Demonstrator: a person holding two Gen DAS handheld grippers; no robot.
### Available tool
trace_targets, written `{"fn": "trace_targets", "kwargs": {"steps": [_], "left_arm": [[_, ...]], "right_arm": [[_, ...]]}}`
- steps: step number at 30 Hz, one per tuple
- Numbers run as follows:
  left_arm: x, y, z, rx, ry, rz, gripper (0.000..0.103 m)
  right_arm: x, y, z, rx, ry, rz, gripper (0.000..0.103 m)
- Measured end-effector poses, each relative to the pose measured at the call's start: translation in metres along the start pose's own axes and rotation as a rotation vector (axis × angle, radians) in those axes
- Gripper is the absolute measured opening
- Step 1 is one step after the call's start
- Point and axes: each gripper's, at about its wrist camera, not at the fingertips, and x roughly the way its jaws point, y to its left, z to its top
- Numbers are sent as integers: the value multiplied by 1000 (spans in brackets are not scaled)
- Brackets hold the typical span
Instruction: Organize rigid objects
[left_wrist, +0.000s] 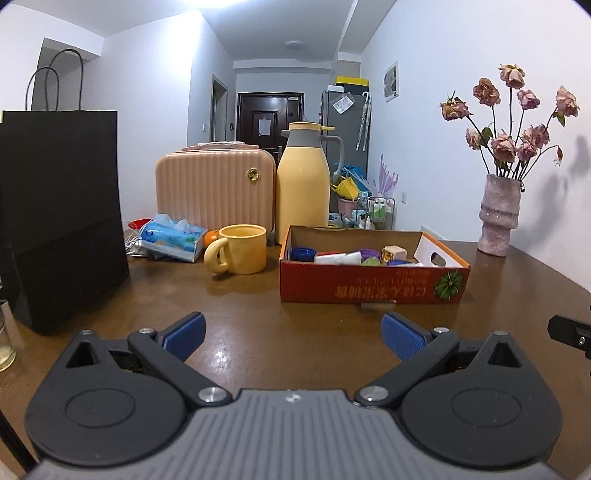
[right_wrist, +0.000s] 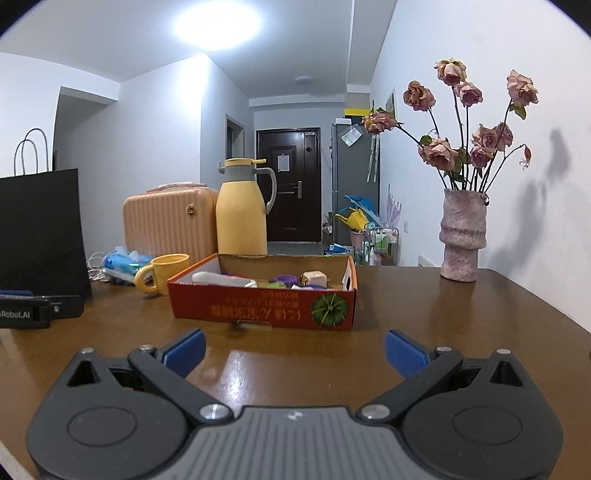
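Note:
A shallow red cardboard box (left_wrist: 373, 282) (right_wrist: 258, 308) sits on the brown table (left_wrist: 240, 332) (right_wrist: 424, 314), holding several small items: blue and purple lids, white pieces and a small cube (left_wrist: 393, 254) (right_wrist: 314, 277). A yellow mug (left_wrist: 240, 254) (right_wrist: 166, 273) stands left of the box, a yellow thermos jug (left_wrist: 303, 184) (right_wrist: 242, 210) behind it. My left gripper (left_wrist: 293, 334) hovers open in front of the box, nothing between its blue pads. My right gripper (right_wrist: 293, 350) is likewise open and empty, short of the box's front wall.
A black paper bag (left_wrist: 59, 214) (right_wrist: 40, 229) stands at the left, a peach case (left_wrist: 214, 188) (right_wrist: 170, 218) and tissue pack (left_wrist: 173, 238) behind the mug. A vase of dried roses (left_wrist: 498, 218) (right_wrist: 461, 236) stands at the right rear. The left gripper's body (right_wrist: 37, 312) shows at left.

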Motion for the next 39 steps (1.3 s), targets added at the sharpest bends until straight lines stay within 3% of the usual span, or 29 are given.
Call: {"fn": "trace_targets", "kwargs": {"steps": [10, 39], "left_arm": [[-16, -5, -17, 19, 22, -10, 103], [-22, -8, -17, 23, 10, -19, 103]], "right_arm": [[-18, 10, -21, 0, 32, 17, 103], [-25, 11, -17, -7, 10, 14, 103]]}}
